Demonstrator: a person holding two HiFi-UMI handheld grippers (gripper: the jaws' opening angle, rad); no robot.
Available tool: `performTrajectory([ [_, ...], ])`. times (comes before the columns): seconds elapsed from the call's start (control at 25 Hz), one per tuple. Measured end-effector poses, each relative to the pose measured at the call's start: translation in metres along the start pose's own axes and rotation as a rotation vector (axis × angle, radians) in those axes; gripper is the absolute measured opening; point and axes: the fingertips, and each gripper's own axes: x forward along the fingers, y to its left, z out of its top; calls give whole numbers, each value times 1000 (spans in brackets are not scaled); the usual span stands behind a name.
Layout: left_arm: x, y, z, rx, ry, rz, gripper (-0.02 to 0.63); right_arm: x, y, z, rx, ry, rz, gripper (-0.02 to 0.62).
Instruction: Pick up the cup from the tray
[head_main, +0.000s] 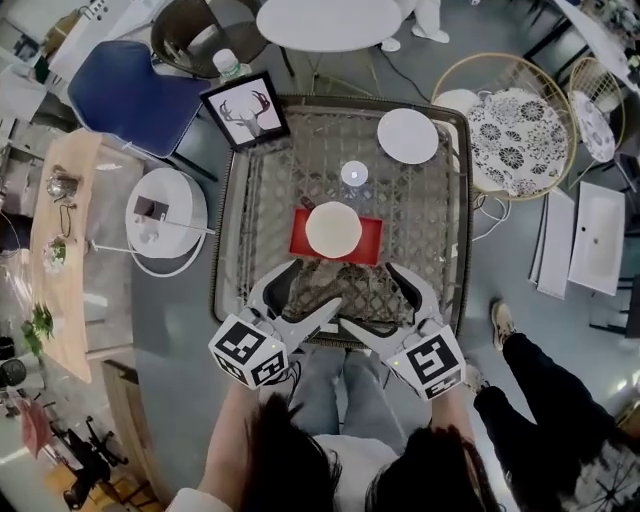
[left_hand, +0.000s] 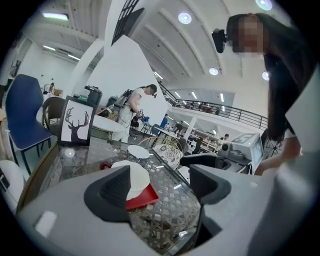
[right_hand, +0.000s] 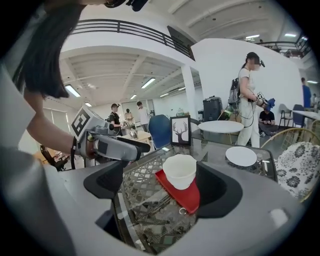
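A white cup (head_main: 333, 229) stands on a small red tray (head_main: 372, 243) in the middle of the glass-topped table (head_main: 440, 230). My left gripper (head_main: 308, 288) and right gripper (head_main: 372, 296) hover at the table's near edge, both short of the tray. Each is open with nothing between its jaws. In the left gripper view the cup (left_hand: 136, 175) is half hidden behind the left jaw, on the tray (left_hand: 143, 195); the gripper (left_hand: 160, 192) holds nothing. In the right gripper view the cup (right_hand: 180, 171) sits on the tray (right_hand: 185, 196), ahead of the gripper (right_hand: 162, 189).
A white plate (head_main: 407, 135) lies at the table's far right, a framed deer picture (head_main: 246, 110) at the far left, a small glass object (head_main: 353, 173) behind the tray. A blue chair (head_main: 130, 95), white stool (head_main: 165, 210) and wicker chair (head_main: 515, 125) surround the table. A person's leg (head_main: 530, 370) is at right.
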Motion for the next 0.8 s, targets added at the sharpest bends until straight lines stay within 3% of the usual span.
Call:
performTrajectory([
  [0.28,22,51,-18,29,14,-38,381,53,-29,-25,-44,12,-3,508],
  [0.68,51,94,-49,171,38,-97,391,104,-71,-62,-134,95,-25,517],
  [0.8,62,92,-52,226,51,-164,395,116,-74,-63,-166,112,11,514],
])
